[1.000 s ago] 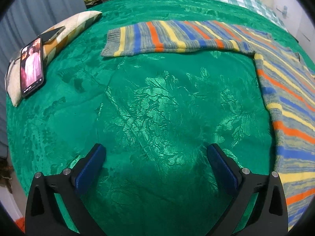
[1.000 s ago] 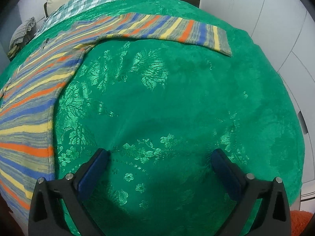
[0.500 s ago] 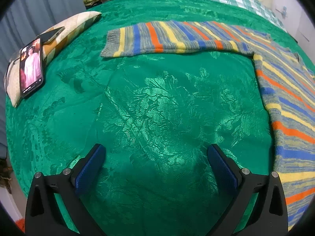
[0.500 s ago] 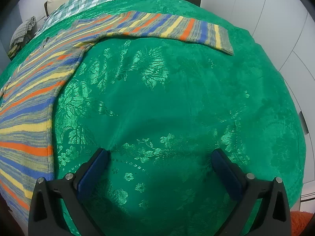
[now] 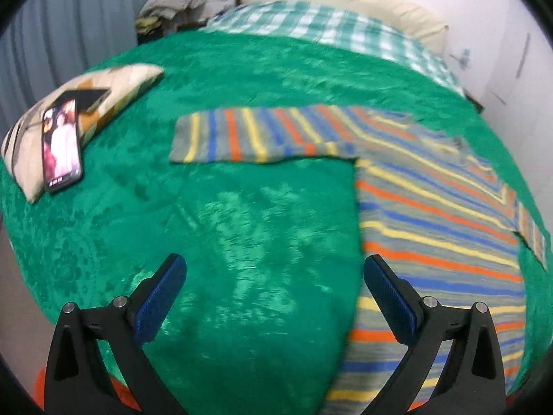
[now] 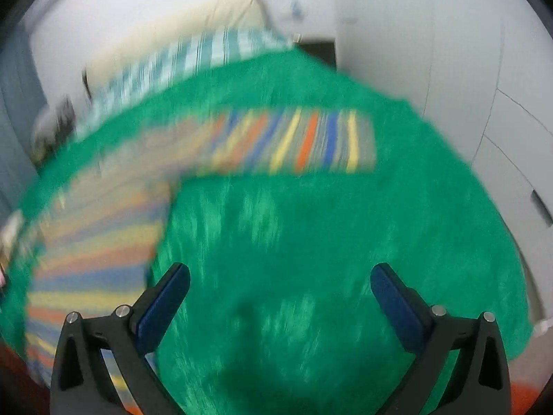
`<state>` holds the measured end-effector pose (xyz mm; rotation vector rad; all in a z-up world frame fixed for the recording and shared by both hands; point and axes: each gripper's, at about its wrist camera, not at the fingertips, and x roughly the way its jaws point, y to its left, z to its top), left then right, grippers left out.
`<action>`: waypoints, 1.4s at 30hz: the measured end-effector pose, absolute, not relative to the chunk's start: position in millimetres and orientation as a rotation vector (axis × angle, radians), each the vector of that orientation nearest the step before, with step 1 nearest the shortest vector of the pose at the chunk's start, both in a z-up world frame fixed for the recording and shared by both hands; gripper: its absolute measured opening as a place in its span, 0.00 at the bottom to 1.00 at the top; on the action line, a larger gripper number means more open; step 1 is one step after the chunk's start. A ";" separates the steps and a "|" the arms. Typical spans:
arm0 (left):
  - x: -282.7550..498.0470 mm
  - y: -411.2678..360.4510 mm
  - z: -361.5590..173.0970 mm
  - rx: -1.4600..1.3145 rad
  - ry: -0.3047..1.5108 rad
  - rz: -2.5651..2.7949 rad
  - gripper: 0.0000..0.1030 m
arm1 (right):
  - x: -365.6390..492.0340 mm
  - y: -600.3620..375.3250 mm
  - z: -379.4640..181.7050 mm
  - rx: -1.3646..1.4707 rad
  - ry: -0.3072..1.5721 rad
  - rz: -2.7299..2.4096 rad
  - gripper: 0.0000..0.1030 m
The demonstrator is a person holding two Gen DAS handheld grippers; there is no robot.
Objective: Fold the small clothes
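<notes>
A striped sweater [image 5: 432, 214] in grey, blue, orange and yellow lies flat on the green bedspread [image 5: 242, 214]. Its left sleeve [image 5: 255, 138] stretches out to the left in the left wrist view; its right sleeve [image 6: 304, 141] stretches right in the blurred right wrist view. My left gripper [image 5: 273, 276] hovers open above the spread, its right finger over the sweater's left edge. My right gripper [image 6: 280, 283] is open above bare spread, to the right of the sweater body [image 6: 93, 242]. Neither holds anything.
A phone [image 5: 60, 145] with a lit screen rests on a patterned pillow [image 5: 86, 103] at the left. A checked blanket [image 5: 321, 27] and a cream headboard cushion [image 5: 345, 0] lie at the far end. White cupboard doors [image 6: 484, 86] stand on the right.
Both grippers have lifted and pulled back, so more of the bed and room shows. The right wrist view is now motion-blurred. The sweater has not moved.
</notes>
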<state>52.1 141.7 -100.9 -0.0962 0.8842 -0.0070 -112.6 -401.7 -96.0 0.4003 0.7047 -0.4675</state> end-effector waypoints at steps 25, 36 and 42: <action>61.0 130.3 -135.2 0.018 0.913 0.048 0.99 | -1.9 -566.7 -151.2 0.717 0.978 -0.539 0.05; 60.1 137.9 -132.1 -0.038 0.909 0.031 0.99 | 84.7 -403.9 8.2 0.489 0.695 -0.080 0.04; 57.3 141.4 -137.1 -0.040 0.924 0.029 0.99 | 169.5 -289.2 9.1 0.512 0.717 0.223 0.05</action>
